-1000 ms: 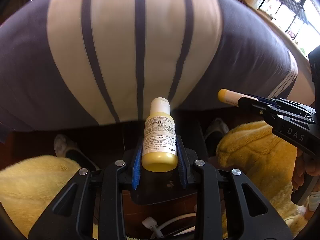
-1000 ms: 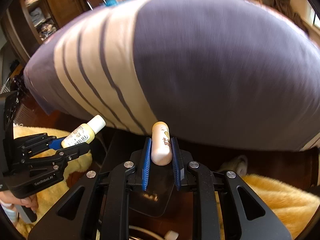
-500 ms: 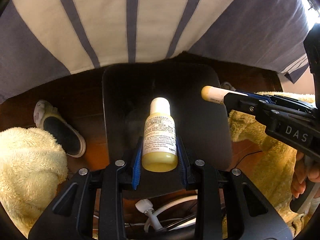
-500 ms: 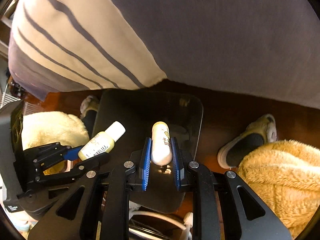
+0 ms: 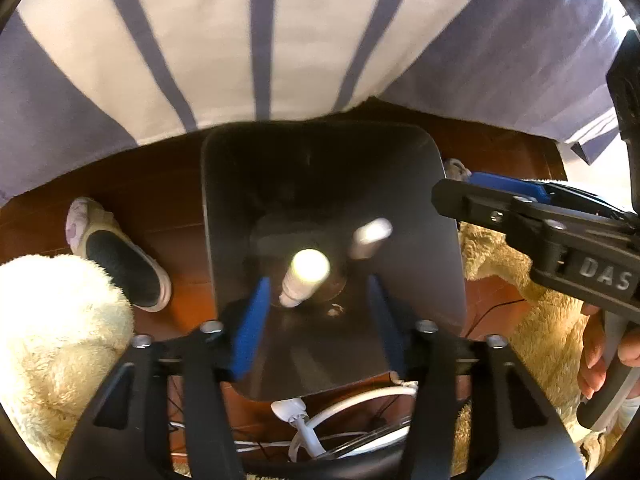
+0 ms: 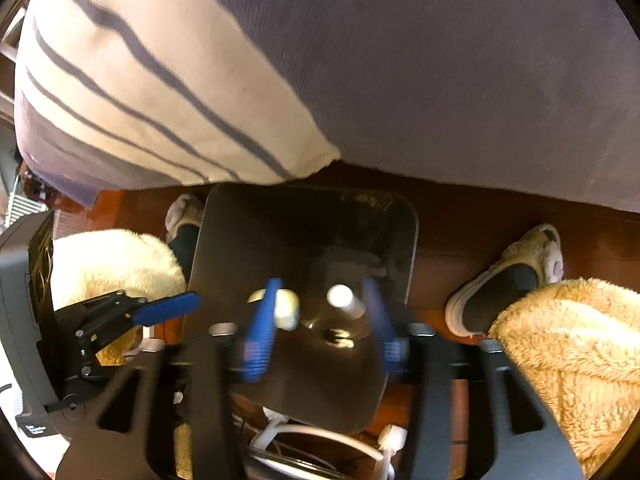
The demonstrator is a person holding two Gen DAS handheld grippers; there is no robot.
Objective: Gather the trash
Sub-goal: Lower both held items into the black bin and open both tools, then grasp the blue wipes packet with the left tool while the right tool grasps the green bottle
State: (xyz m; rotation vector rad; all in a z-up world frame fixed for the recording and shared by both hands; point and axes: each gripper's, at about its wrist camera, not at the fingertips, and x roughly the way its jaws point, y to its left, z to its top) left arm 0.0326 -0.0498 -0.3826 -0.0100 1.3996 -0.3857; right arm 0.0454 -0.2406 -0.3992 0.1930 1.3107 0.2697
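A striped purple-and-cream bedcover (image 5: 256,40) fills the top of my left wrist view, hanging over a dark wood floor (image 5: 132,184) where fluffy cream slippers (image 5: 52,320) and a grey shoe (image 5: 116,256) sit to the left. Below the cover stands a dark, square trash bin (image 5: 440,248), its mouth directly under both of my grippers. My left gripper (image 5: 316,320) is spread wide, blue pads apart with nothing between them; my right gripper (image 6: 324,332) is likewise splayed and empty, and its black frame reaches in from the right of the left view. Inside the bin, the yellow bottle (image 5: 306,276) shows end-on between my left fingers without touching them, blurred, so I cannot say whether it has landed. Just to its right is the small pale tube (image 5: 370,236), also smeared. White cables (image 5: 328,420) lie on the floor beside the bin's near wall
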